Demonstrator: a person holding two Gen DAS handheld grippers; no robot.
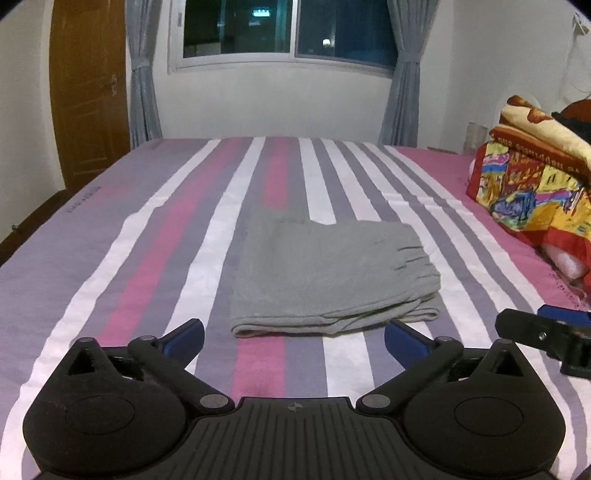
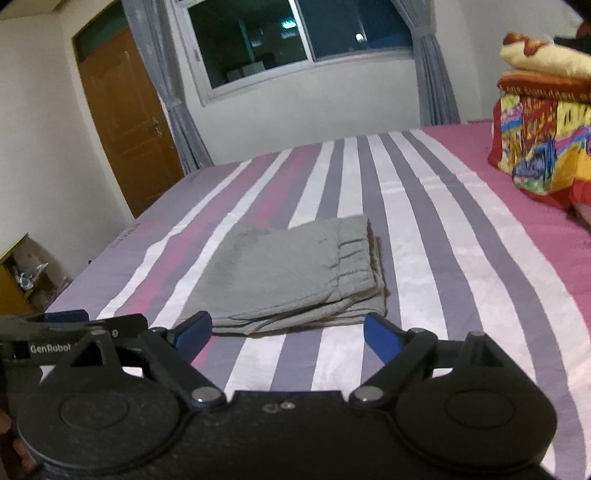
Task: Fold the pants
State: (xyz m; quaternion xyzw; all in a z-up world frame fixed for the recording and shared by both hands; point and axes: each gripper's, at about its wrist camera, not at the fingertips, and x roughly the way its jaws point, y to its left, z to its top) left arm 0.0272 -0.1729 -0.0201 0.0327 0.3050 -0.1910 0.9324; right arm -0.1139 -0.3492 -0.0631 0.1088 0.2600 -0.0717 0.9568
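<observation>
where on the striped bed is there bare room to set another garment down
Bare sheet left of the folded grey pants toward the brown wooden door, and beyond them toward the window wall. Crowded at the right edge by the colourful folded blankets.

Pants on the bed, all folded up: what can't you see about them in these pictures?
- Gray pants: the inner layers and legs are hidden under the top fold in both wrist views.
- Their underside is hidden against the striped bedsheet.
- The far edge is blurry in the left wrist view.
- Colorful blankets: cut off by the right edge in both views.
- Outside the window: too dark to tell.
</observation>
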